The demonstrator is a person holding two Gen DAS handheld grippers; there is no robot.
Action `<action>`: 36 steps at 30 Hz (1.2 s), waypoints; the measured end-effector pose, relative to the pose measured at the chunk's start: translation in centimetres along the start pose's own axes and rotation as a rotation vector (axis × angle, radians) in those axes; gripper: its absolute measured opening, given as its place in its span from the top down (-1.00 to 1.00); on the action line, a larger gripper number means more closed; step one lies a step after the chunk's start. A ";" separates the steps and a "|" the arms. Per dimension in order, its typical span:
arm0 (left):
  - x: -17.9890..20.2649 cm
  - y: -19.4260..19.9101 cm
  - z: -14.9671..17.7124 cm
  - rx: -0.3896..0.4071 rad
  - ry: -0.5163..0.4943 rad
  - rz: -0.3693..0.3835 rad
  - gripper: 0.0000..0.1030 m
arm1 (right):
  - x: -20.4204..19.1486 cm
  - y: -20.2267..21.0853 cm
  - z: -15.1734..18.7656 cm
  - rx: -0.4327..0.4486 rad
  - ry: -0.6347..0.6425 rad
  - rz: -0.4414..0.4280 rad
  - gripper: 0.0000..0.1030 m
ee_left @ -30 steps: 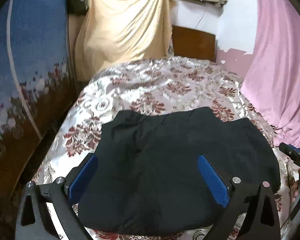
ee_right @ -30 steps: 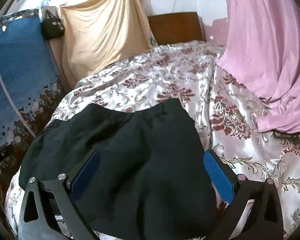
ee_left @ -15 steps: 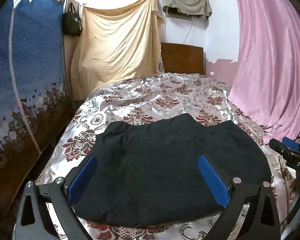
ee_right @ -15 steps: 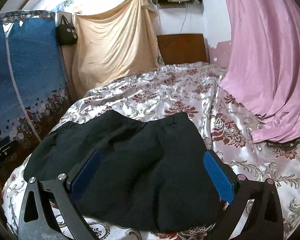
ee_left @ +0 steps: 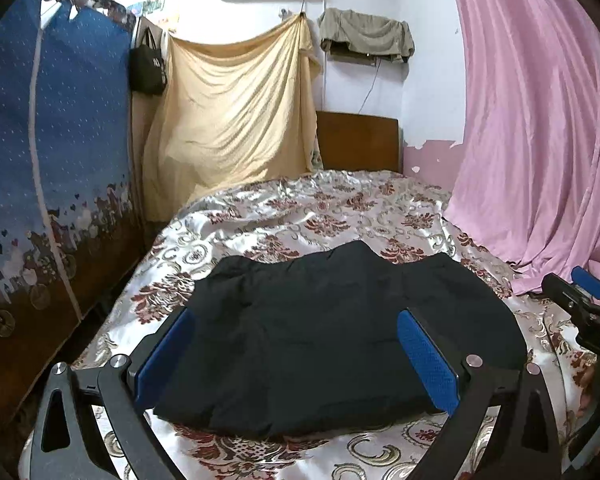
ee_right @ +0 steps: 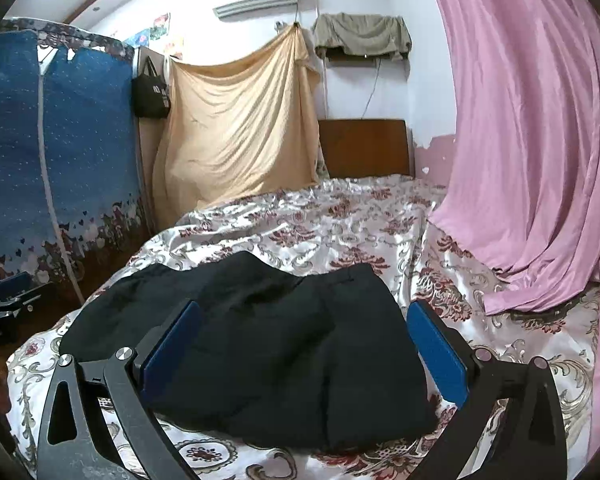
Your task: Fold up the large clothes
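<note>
Both grippers, left gripper and right gripper, hover level, spread above the black garment.

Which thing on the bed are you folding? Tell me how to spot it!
Find the bed with the shiny flowered bedspread. On its near end lies a folded black garment, the only plain dark thing on that pattern.

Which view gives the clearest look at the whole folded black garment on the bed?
The left wrist view: the black garment lies almost fully in frame between the open left tool. In the right wrist view the garment is closer, and the open right tool hides parts of both side edges.
</note>
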State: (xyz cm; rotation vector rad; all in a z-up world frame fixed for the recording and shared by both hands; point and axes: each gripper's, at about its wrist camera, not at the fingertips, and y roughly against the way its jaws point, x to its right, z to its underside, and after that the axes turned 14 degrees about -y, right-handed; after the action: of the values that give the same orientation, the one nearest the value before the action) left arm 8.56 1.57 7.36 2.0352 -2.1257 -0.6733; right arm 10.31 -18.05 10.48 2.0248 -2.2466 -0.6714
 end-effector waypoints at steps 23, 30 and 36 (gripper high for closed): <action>0.5 4.2 5.0 0.037 0.003 -0.044 -1.00 | -2.9 5.0 5.9 0.042 0.053 -0.049 -0.97; 1.0 4.9 7.0 0.028 -0.018 -0.050 -1.00 | -2.8 5.5 7.6 0.043 0.049 -0.062 -0.97; 1.0 5.6 8.1 0.041 -0.011 -0.042 -1.00 | -3.3 6.2 9.1 0.062 0.062 -0.073 -0.97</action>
State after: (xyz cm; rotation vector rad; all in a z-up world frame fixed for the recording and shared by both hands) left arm 0.25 2.42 2.14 2.1080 -2.1255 -0.6528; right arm 2.12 -11.97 5.21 2.1336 -2.1960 -0.5431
